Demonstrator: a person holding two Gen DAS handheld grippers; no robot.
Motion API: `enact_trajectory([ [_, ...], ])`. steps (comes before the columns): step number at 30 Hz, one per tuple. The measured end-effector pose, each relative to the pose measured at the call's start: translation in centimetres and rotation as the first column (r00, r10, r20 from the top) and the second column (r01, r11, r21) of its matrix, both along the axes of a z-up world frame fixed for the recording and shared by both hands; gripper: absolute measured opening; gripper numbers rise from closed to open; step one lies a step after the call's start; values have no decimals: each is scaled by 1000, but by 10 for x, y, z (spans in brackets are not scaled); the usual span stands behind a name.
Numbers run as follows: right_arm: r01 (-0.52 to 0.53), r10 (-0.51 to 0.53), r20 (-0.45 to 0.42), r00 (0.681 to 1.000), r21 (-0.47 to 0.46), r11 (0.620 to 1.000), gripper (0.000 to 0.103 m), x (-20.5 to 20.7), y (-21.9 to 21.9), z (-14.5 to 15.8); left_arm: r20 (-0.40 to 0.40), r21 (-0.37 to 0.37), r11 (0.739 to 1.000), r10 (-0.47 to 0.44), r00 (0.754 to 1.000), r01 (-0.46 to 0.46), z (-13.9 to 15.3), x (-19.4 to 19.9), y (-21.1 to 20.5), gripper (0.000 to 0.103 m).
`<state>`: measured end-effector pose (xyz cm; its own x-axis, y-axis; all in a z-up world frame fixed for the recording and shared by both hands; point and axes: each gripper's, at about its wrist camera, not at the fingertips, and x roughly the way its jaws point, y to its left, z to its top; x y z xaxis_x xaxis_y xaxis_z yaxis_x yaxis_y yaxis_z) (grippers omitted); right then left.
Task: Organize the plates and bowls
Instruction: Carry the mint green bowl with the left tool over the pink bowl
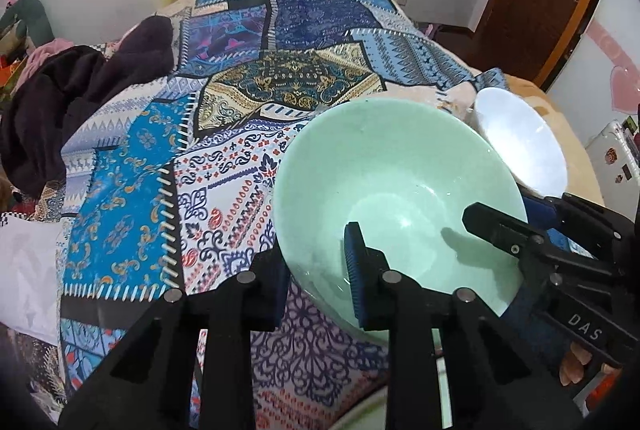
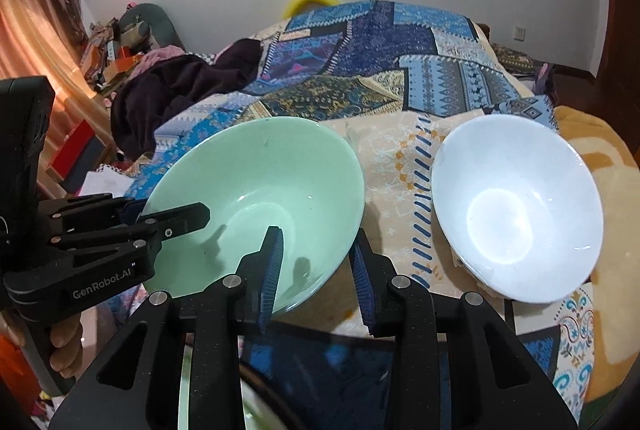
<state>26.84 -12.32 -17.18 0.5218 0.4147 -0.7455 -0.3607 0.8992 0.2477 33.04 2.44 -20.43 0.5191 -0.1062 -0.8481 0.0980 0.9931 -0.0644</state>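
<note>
Both grippers' fingers straddled green bowl (image 2: 256, 198) rim, left gripper (image 1: 320, 278) and right gripper (image 2: 316, 270) gripping; lift level toward white bowl (image 2: 516, 206) beyond right fingers.

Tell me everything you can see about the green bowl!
The green bowl is pale mint, glossy like glazed ceramic, round and deep, and empty. It sits tilted over the patterned bedspread. Both grippers straddle its rim, one finger inside, one outside: the left gripper and the right gripper. A white bowl lies apart beside it.
</note>
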Motion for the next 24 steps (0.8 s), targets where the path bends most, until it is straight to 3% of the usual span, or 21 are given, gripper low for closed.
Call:
enact_trajectory([
  [24, -57, 54, 118, 992, 22, 998, 28, -71, 19, 57, 151, -13, 999, 52, 987, -51, 85, -113, 17, 26],
])
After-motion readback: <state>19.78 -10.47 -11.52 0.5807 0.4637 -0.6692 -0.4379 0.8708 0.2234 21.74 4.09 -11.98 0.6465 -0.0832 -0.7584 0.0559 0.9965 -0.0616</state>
